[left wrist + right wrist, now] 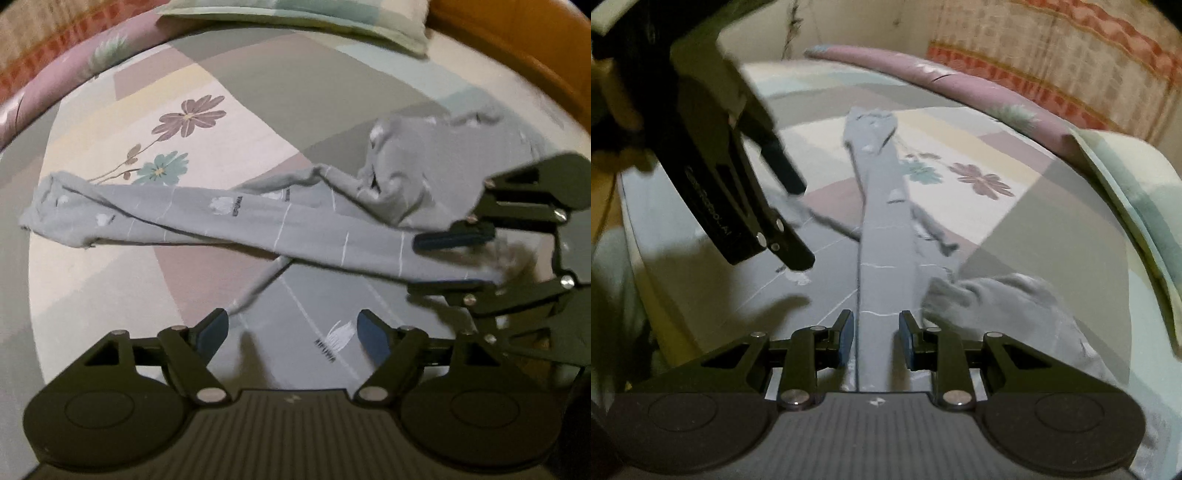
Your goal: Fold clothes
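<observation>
A pair of grey trousers (258, 221) with thin white lines and white prints lies on a patchwork bedsheet (236, 85). One leg stretches left across the other, which spreads flat under my left gripper (291, 332). That gripper is open above the flat cloth and holds nothing. At the right, my right gripper (447, 260) has its fingers closed onto the near end of the long leg. In the right wrist view the leg (882, 221) runs straight away from the right gripper (876, 332). The left gripper (799, 225) hangs open at the upper left. The waist (997, 299) lies bunched at the right.
A pale checked pillow (314, 14) lies at the head of the bed, also seen as the pillow (1137, 206) at the right. A pink floral roll (960, 85) lines the far side below a patterned curtain (1071, 55). An orange headboard (517, 48) rises behind.
</observation>
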A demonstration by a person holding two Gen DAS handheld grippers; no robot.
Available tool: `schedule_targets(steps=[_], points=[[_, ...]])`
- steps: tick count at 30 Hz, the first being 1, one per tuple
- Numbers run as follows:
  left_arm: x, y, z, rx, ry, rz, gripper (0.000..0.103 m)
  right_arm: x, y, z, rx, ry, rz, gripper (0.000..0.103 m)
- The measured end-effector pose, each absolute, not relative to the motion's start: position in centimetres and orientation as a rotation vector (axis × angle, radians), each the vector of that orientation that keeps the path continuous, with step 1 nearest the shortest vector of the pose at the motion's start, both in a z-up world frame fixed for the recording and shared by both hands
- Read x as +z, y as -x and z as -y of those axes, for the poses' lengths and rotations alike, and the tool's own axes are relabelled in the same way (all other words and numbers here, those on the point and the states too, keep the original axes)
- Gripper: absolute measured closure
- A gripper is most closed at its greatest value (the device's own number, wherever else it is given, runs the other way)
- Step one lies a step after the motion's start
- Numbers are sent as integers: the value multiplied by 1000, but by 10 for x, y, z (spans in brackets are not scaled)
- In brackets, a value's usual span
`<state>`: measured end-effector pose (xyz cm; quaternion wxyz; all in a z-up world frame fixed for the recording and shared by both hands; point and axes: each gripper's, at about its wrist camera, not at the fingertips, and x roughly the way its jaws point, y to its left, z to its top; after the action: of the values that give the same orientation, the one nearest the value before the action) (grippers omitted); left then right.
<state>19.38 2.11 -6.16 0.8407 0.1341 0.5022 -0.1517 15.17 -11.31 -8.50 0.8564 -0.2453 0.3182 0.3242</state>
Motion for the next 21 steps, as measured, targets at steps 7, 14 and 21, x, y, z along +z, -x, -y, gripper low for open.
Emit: schedule_targets(steps=[7, 14, 21], points=[[-66, -192, -30, -388, -234, -1058, 25, -97, -151, 91, 634, 645, -637, 101], [-63, -193, -31, -447, -198, -1026, 25, -74, -155, 103, 662, 518, -649, 101], [-66, -195, -42, -523, -70, -997, 26, -59, -159, 113, 734, 360, -695, 101]])
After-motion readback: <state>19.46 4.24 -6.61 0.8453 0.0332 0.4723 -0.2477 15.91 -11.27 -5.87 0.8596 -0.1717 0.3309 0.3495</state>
